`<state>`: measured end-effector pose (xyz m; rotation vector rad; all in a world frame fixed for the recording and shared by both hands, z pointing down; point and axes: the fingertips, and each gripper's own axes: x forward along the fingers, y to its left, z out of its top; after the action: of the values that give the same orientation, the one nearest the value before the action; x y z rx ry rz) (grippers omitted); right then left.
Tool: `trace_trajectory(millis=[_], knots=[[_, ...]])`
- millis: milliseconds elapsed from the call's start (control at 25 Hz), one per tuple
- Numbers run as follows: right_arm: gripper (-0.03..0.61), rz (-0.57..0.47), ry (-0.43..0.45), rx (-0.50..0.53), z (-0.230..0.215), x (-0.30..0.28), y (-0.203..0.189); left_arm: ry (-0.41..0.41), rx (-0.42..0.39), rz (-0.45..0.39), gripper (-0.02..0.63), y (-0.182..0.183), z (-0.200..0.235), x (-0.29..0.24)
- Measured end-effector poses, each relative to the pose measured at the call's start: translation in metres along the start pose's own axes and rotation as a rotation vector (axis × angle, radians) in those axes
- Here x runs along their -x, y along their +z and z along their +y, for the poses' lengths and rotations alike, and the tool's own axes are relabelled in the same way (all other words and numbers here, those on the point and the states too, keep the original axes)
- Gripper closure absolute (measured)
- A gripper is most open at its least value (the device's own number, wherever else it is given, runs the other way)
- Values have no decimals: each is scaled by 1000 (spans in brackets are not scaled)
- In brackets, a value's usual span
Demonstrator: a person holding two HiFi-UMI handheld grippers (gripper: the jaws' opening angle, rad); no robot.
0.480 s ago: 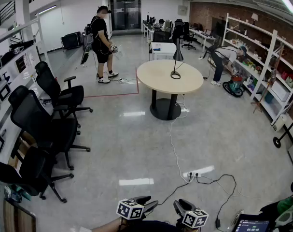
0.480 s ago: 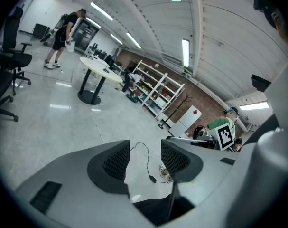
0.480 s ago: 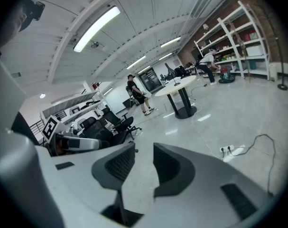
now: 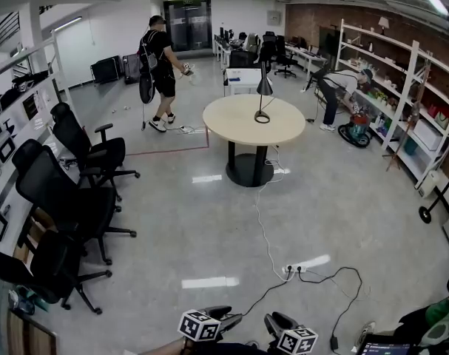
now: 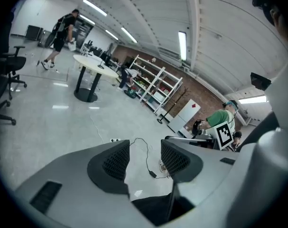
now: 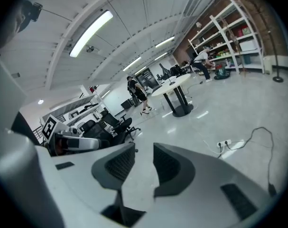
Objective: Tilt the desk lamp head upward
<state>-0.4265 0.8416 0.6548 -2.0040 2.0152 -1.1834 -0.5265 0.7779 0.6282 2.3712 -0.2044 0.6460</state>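
Head view: desk lamp (image 4: 265,87) atop round table (image 4: 231,121) (untouched).

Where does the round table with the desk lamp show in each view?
Head view: round table upper centre, desk lamp on it.
Left gripper view: table upper left, far off.
Right gripper view: table just right of centre, above the jaws.
Shared landmark: the standing person in black beside the table.

Left tongs (image 5: 144,161) empty, jaws apart, above floor (image 5: 53,127).
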Motion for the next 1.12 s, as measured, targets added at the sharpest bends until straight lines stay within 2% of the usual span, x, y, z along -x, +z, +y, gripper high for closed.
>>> trace_trajectory(millis=[280,520,760,960,1120], knots=[[453,-1,-6,-16,-21,16,-6,-1,-16,26,399,-6,-18,-19],[453,-77,12,-54,-43,44,10,-22,-56,61,399,-9,-49,-50],[453,-76,1,-85,-62,59,2,-26,-83,90,399,-26,-70,-62],[451,-38,37,-105,-55,45,-5,33,-23,45,399,-12,-51,-50],[453,-26,40,-107,-56,33,3,27,17,57,399,-8,-44,-53]])
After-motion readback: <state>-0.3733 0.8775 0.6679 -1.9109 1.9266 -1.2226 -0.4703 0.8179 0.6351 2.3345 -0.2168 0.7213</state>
